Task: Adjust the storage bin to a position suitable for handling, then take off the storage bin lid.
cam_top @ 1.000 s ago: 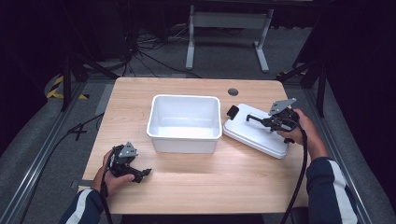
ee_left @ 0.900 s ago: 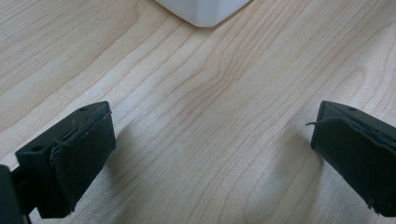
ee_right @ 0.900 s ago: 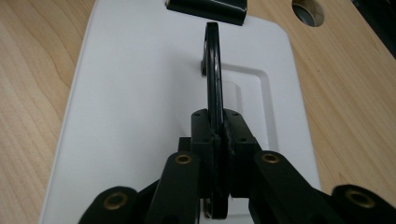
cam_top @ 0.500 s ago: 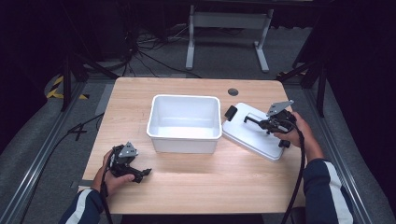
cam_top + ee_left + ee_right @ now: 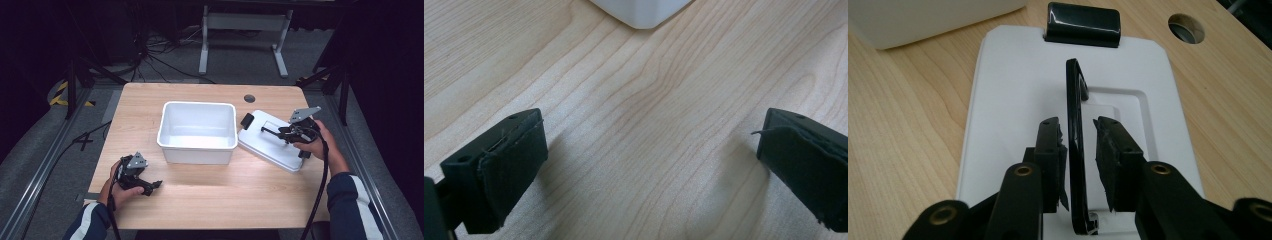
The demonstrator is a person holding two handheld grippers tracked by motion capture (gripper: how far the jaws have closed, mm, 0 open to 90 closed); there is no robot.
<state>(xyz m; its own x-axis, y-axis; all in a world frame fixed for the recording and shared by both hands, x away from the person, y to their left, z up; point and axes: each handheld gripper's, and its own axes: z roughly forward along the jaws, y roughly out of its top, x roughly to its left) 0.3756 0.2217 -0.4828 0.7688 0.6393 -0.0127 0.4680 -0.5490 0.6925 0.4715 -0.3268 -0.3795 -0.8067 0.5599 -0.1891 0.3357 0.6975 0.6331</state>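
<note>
So right tongs (image 5: pixel 1078 150) straddle the lid's (image 5: pixel 1013 100) raised black handle (image 5: pixel 1074 100), not quite pinching, ready to lift | lid lies flat just beside the white bin (image 5: pixel 198 131) | left tongs (image 5: pixel 649 165) spread, parked on tabletop (image 5: pixel 225 195)

The left hand (image 5: pixel 122 184) is resting low at the near left of the table, gripping the left gripper (image 5: pixel 150 186), whose jaws are pointing to the right and standing wide apart with nothing between them. The left sleeve (image 5: pixel 90 222) is coming in from the bottom edge. The right hand (image 5: pixel 315 145) is reaching farther forward on the right side, holding the right gripper (image 5: pixel 267 131) with its jaws pointing left. Those jaws are sitting on either side of a thin upright black handle (image 5: pixel 1075 150), with a small gap on one side. The right forearm (image 5: pixel 350 200) is angling in from the bottom right.
</note>
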